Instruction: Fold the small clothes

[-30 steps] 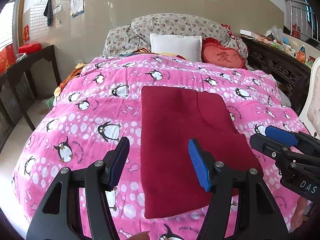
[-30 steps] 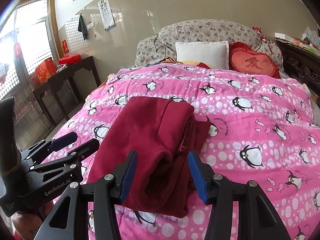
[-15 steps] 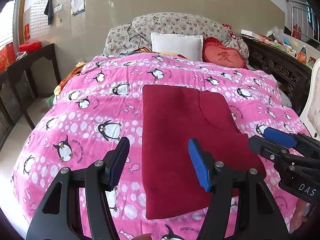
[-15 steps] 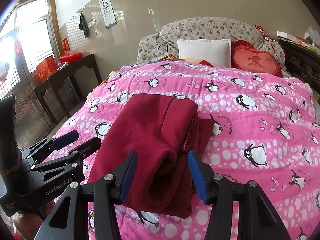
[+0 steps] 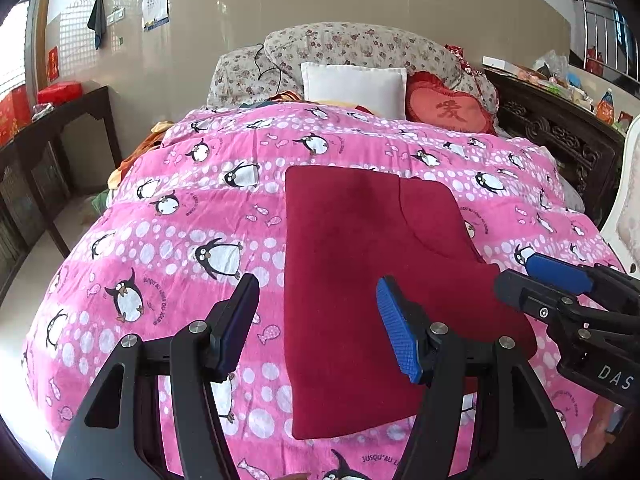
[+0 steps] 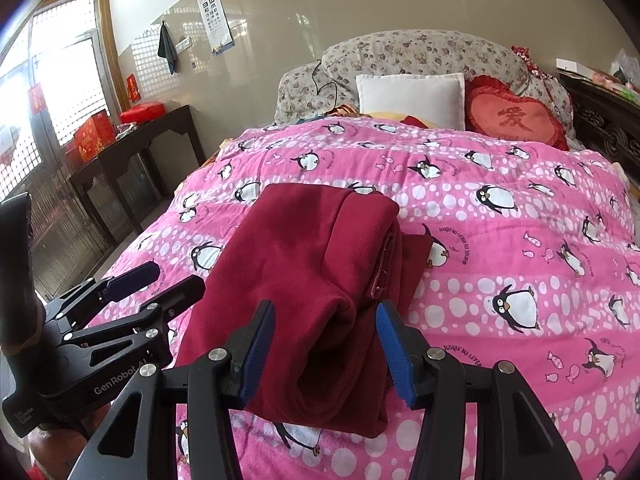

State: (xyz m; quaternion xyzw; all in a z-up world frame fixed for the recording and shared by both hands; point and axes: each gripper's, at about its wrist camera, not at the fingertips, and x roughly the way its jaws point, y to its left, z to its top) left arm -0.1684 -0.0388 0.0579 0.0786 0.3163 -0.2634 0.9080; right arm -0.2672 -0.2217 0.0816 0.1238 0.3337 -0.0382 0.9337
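Note:
A dark red garment (image 5: 360,280) lies folded into a long rectangle on the pink penguin quilt (image 5: 180,240). My left gripper (image 5: 318,328) hovers open over its near left part, one pad above the quilt and one above the cloth. In the right wrist view the garment (image 6: 312,264) shows stacked layers and a rolled near end. My right gripper (image 6: 326,340) stands open just before that end, its pads on either side without pressing. Each gripper also appears in the other's view: the right gripper (image 5: 516,274) by the cloth's right edge, the left gripper (image 6: 178,276) by its left edge.
At the head of the bed are floral pillows (image 5: 360,48), a white pillow (image 5: 354,88) and a red heart cushion (image 5: 448,110). A dark wooden side table (image 6: 132,148) stands left of the bed, and carved dark furniture (image 5: 560,136) with clutter on the right.

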